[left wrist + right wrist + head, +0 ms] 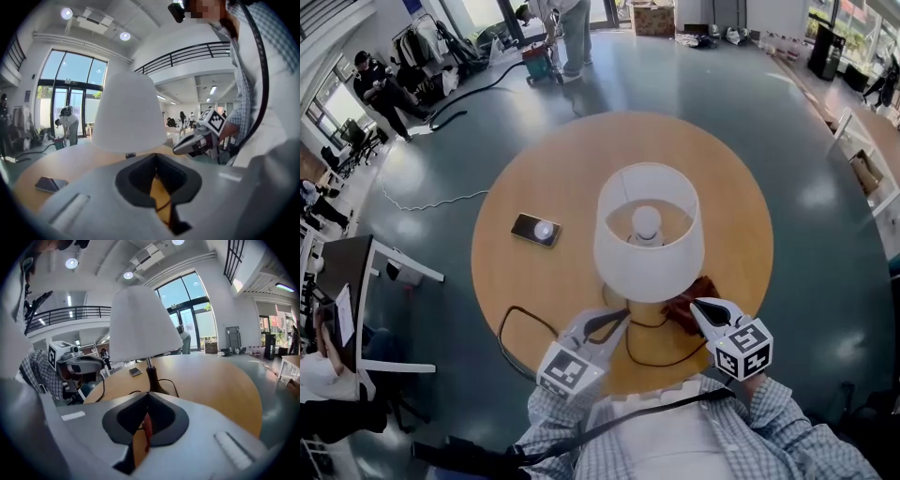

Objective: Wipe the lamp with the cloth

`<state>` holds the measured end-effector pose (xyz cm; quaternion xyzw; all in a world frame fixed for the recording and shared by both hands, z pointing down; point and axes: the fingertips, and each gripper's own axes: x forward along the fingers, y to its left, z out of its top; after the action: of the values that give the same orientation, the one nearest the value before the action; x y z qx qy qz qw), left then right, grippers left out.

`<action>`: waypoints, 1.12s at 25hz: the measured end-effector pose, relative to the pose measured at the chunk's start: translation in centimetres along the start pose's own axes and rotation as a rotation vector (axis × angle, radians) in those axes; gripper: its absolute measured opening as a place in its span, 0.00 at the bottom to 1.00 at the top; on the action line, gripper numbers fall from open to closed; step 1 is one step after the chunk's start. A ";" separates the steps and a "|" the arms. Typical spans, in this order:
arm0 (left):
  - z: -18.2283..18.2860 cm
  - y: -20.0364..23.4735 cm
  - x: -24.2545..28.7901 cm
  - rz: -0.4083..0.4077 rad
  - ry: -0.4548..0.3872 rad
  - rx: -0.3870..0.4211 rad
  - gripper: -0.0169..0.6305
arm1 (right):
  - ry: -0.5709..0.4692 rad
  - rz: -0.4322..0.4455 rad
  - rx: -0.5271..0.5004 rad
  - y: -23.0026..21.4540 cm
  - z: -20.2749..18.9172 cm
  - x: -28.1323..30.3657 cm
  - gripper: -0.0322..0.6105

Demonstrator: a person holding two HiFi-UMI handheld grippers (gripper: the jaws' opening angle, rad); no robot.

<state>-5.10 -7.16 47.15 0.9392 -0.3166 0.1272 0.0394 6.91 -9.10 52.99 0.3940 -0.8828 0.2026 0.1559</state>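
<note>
Head view has the lamp upright at the middle of the round table, with its white shade open at the top over the bulb. The dark red cloth is bunched on the wood just beside the lamp's foot, on the person's right.

The right gripper has its tip on that cloth. In the right gripper view its jaws stand together, with a thin red strip caught in the seam between them. That strip is small and I take it to be a fold of the cloth, so this reads as a pinch on the cloth rather than an empty close.

From that gripper the lamp lies straight ahead and a little to the left. The dark stem rises close in front, and the shade sits higher than the jaws. The lamp's long axis is vertical, so I judge the coming wipe calls for lifting the cloth up and inward to the shade or stem, then stroking along or around that upright line.

The left gripper sits on the opposite side of the foot, near it. Its jaws are closed too, and only tabletop and a thread of black cord show past them. It holds nothing and is placed to steady the lamp.

The right hand is the nearer one to the cloth. A phone lies well apart on the left of the table.
</note>
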 end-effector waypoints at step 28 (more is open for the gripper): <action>-6.7 -4.9 4.0 -0.142 0.115 -0.148 0.03 | 0.135 0.119 0.025 3.8 -4.2 2.9 0.05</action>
<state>-0.49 -4.58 54.68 0.9449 -0.2550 0.1540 0.1356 2.66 -6.59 56.97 0.3285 -0.8895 0.2486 0.1976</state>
